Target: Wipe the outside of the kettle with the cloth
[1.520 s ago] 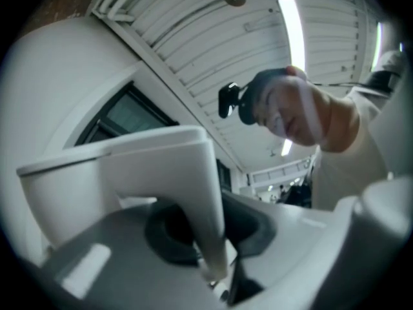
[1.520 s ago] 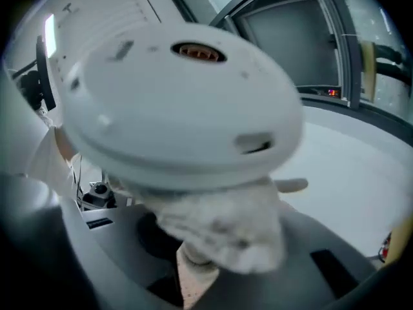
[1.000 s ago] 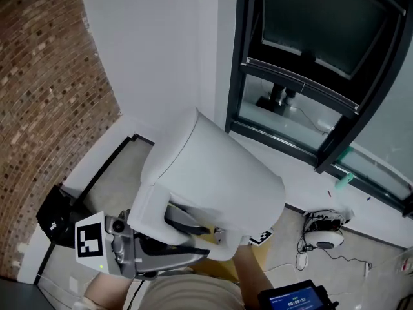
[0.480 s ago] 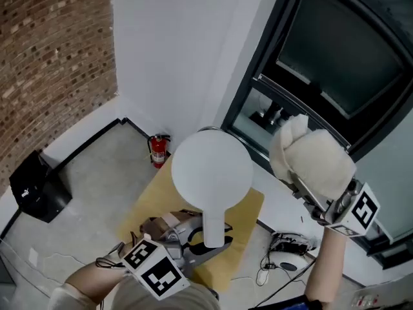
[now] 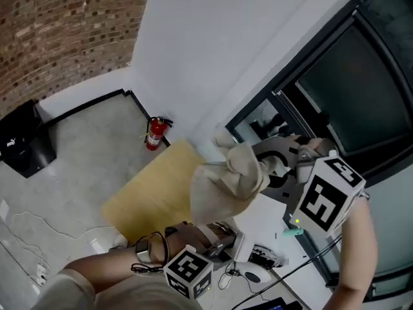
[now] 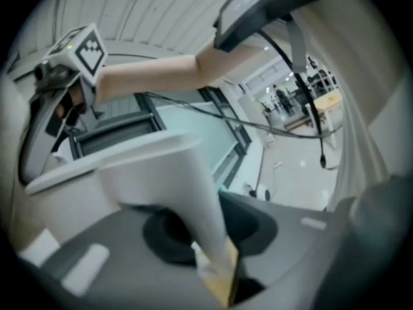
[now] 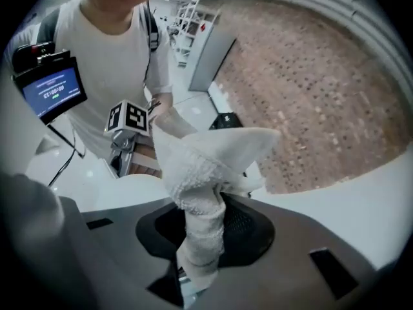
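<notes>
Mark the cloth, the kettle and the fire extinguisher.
cloth (image 5: 229, 183), head view, middle of the bunched fabric.
kettle (image 6: 190, 196), left gripper view, on the white handle strip.
fire extinguisher (image 5: 153, 134), head view, on the red body.

White kettle (image 6: 161, 173) close up, window (image 6: 193, 118) behind

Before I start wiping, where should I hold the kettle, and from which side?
Probably by the handle, coming from the side away from the body: it is a narrow flat strip that fingers can close across, while the body is far too wide.
</notes>
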`<state>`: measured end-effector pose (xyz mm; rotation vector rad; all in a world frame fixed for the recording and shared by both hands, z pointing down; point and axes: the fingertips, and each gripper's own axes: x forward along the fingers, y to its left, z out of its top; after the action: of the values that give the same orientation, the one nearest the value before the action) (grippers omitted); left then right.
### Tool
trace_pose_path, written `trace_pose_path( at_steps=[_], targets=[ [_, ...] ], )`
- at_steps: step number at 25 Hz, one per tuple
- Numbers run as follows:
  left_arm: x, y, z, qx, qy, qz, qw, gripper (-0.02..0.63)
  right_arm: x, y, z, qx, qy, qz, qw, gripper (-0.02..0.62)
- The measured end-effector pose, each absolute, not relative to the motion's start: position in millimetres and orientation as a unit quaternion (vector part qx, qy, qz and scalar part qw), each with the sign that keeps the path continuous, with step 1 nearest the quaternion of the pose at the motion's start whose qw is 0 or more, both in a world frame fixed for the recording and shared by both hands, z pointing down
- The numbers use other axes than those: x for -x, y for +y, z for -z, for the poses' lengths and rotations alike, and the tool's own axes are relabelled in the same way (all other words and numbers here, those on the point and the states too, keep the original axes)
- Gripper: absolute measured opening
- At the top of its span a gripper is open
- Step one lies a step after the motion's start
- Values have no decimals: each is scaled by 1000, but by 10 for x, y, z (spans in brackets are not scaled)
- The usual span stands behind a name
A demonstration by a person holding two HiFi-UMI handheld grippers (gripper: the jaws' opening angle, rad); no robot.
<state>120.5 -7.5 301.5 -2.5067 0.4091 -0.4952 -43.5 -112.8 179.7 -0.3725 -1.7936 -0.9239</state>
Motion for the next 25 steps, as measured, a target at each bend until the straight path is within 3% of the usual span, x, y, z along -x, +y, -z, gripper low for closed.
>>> trace_pose_path(
  at_steps=[5,10,14,17,25],
  targets=[
    [-1142,79,-3201,938,137,186,257,103,618,-1007,-2438,277,-676,325,600,115],
    [-1129,218,-3370,939,116,187,265,101,583,-907,-3036,359,-653,201,636,115],
    [-1005,442,-3322,966,52,126,218,101,566,-883,-3282,389,-664,69,635,115],
    [-808,661,-3304,976,-23,91,196,101,576,-853,-3297,401,-715,-39,571,115],
    [-211,1078,-3331,973,-146,99,151,101,719,-777,-3093,410,-835,-218,294,115]
  ],
)
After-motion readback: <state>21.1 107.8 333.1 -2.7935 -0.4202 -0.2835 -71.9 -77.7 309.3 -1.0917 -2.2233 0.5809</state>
